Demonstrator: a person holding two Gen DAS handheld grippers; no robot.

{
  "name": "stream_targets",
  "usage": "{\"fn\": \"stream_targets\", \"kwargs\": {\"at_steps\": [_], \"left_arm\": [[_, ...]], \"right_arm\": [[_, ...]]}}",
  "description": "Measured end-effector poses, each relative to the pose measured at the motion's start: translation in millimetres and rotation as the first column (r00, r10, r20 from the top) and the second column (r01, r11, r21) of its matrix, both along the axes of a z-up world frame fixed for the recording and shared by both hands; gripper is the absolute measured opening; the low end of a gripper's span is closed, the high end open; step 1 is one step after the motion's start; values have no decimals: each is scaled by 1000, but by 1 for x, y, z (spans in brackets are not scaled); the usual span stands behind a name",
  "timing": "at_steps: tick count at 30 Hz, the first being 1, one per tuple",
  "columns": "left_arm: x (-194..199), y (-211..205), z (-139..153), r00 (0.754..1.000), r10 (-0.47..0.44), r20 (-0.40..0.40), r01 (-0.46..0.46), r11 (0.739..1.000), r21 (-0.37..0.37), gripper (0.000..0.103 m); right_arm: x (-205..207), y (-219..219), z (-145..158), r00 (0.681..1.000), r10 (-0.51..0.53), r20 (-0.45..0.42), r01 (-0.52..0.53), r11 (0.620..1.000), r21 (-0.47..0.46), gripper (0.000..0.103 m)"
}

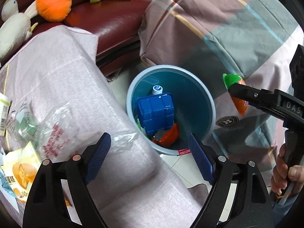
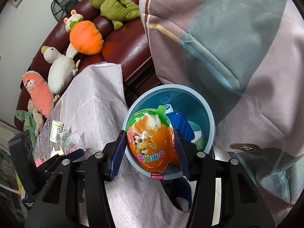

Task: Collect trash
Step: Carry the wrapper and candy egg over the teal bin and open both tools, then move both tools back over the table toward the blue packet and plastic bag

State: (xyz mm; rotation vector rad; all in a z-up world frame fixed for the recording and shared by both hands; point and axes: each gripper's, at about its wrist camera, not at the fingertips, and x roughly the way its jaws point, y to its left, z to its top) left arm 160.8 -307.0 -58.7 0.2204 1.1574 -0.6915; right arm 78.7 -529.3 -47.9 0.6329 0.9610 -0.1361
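Note:
A round blue bin (image 1: 171, 68) stands on the floor between a cloth-covered table and a quilt. Inside it lie a blue plastic box (image 1: 154, 112), a white bottle with a blue cap (image 1: 157, 89) and an orange wrapper (image 1: 169, 136). My left gripper (image 1: 149, 142) hangs open over the bin's near rim with nothing between its pads. My right gripper (image 2: 150, 135) is shut on an orange and green egg-shaped toy pack (image 2: 150, 142), held above the bin (image 2: 171, 87). From the left wrist view, that egg pack (image 1: 232, 79) hovers beside the bin's right rim.
On the pink-clothed table (image 1: 66, 66) lie a clear plastic bag (image 1: 57, 125) and a yellow snack packet (image 1: 20, 171); a small bottle (image 2: 55, 129) and crumpled plastic (image 2: 74, 138) sit there too. A maroon sofa (image 1: 114, 19) holds plush toys. A plaid quilt (image 1: 218, 28) hangs right.

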Motion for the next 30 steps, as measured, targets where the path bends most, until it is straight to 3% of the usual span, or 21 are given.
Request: {"fn": "stream_targets", "kwargs": {"at_steps": [2, 5, 9, 21, 30], "left_arm": [[0, 8, 2, 1000, 8, 1, -8, 1000, -6, 85], [-2, 17, 5, 1000, 18, 5, -18, 1000, -15, 85], [-2, 34, 8, 999, 40, 3, -40, 999, -30, 85], [3, 97, 20, 990, 142, 14, -141, 988, -59, 86], [10, 164, 35, 967, 252, 45, -247, 965, -82, 86]], "right_arm": [[3, 4, -1, 1000, 9, -9, -9, 1000, -3, 50], [7, 12, -2, 1000, 17, -24, -17, 1000, -4, 64], [10, 21, 1, 999, 27, -32, -27, 1000, -16, 72], [18, 61, 9, 996, 79, -50, -80, 996, -27, 74], [39, 116, 17, 979, 191, -69, -194, 980, -47, 76]]}}
